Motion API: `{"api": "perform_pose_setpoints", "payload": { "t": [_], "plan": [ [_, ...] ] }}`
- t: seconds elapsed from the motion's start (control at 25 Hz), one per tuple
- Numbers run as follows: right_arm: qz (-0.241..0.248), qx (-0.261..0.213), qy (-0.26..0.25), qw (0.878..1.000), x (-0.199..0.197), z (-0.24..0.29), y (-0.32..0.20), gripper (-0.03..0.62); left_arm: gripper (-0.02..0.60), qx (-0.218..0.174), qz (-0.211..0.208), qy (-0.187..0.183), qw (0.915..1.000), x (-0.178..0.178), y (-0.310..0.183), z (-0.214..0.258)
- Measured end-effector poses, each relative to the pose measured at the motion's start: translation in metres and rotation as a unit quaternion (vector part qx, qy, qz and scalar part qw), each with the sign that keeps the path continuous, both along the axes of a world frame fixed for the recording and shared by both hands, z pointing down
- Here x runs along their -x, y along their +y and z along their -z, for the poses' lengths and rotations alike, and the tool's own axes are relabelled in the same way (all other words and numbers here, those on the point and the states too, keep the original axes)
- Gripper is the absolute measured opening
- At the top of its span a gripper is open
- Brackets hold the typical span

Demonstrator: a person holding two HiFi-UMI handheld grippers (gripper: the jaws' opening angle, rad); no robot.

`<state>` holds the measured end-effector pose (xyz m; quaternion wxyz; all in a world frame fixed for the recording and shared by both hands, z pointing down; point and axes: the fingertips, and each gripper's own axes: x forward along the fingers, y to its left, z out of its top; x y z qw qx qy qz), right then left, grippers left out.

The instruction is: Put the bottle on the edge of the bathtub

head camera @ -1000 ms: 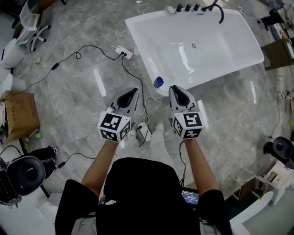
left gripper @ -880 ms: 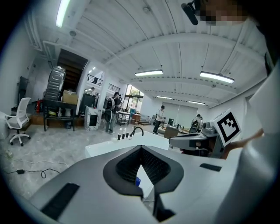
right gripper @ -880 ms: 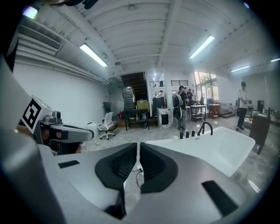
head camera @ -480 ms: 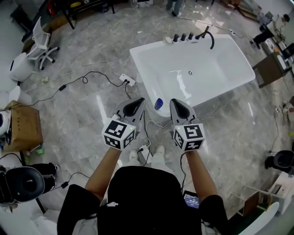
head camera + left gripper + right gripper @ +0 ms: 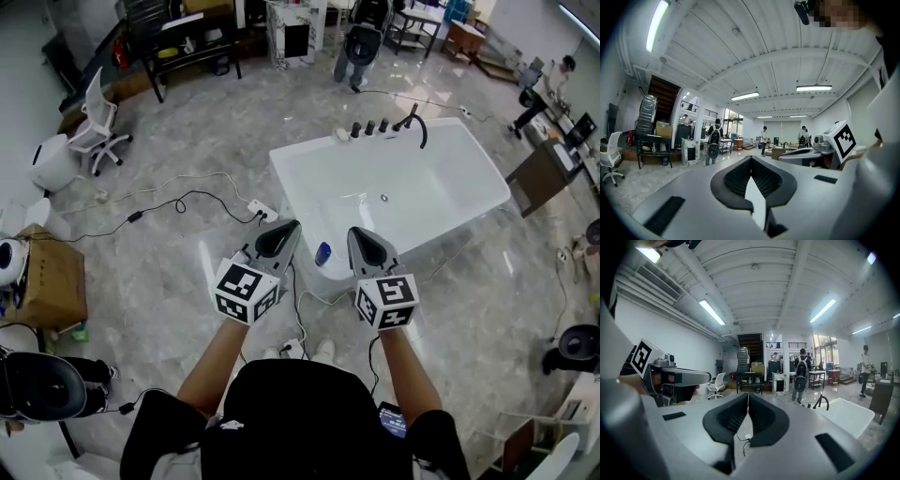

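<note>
Task looked pretty much done here tbh: the small blue bottle (image 5: 322,253) was parked at the near end of the white freestanding bathtub (image 5: 284,192), on the rim as far as I could tell. It was tiny in the head view, so I wouldn't swear it wasn't right out at the outer lip. Neither claw had anything to do with it. The left claw (image 5: 290,226) had its jaws pressed together with nothing between them, same story in its own view (image 5: 750,159). The right claw (image 5: 356,232) was squeezed closed and empty too (image 5: 748,394). Both were held up side by side on the near side of the bottle, clear of it and not touching the tub. So I'd guess nothing was left to do except maybe checking that the bottle stood steady. As for containers, the tub had nothing in it, just the drain (image 5: 384,198) in the bottom and the black curved spout (image 5: 419,127) at the far end. There was also a brown cardboard box (image 5: 52,281) off to the left on the grey marble floor (image 5: 187,150), and I couldn't see what was in that.
</note>
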<state>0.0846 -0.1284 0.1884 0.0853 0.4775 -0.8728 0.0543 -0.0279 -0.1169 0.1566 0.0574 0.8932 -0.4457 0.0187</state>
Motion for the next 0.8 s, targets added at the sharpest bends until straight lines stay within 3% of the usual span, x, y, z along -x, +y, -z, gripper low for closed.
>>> {"api": "perform_pose_setpoints", "payload": {
  "t": [0.32,0.8],
  "plan": [
    [0.002,-0.034,-0.001,0.999,0.006,0.031,0.001,0.026,0.014,-0.031,0.003,-0.004,0.9995,0.006,0.002,0.029],
    [-0.008,-0.044,-0.003,0.999,-0.002,0.039,0.004,0.025,0.014,-0.05,0.006,-0.006,0.9987,0.002,0.005,0.045]
  ]
}}
